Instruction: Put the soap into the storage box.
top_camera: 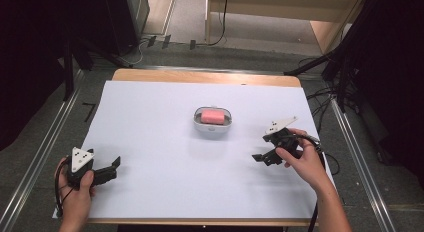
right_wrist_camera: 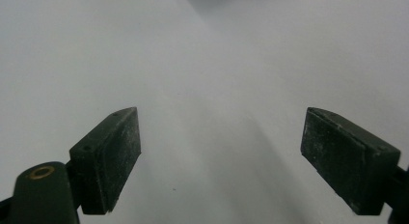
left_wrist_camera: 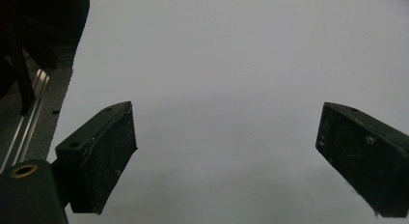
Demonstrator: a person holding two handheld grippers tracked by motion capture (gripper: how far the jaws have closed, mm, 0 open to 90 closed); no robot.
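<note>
Item one: my left gripper [top_camera: 114,167], which I am holding in my left hand [top_camera: 75,192] low over the near left corner of the white sheet [top_camera: 150,142]; its jaws are standing wide apart with nothing between them, and they are pointing rightward across the table. In the left gripper view the same gripper [left_wrist_camera: 226,156] is showing bare white sheet [left_wrist_camera: 217,64] between the two black jaws, with the sheet's edge and a metal rail [left_wrist_camera: 24,127] lying off to the left. Item two: my right gripper [top_camera: 261,156], which I am holding in my right hand [top_camera: 305,162] over the right side of the sheet; its jaws are likewise spread wide and gripping nothing, pointing leftward. In the right gripper view that gripper [right_wrist_camera: 222,151] is looking out over plain white sheet [right_wrist_camera: 193,64]. Item three: a pink block [top_camera: 212,116], lying inside a small white dish [top_camera: 212,130] with rounded corners. The dish is sitting near the middle of the sheet, a little toward the far side, well apart from both grippers and somewhat nearer to the right one. Item four: the wooden table [top_camera: 200,76], showing as a strip beyond the sheet's far edge.
</note>
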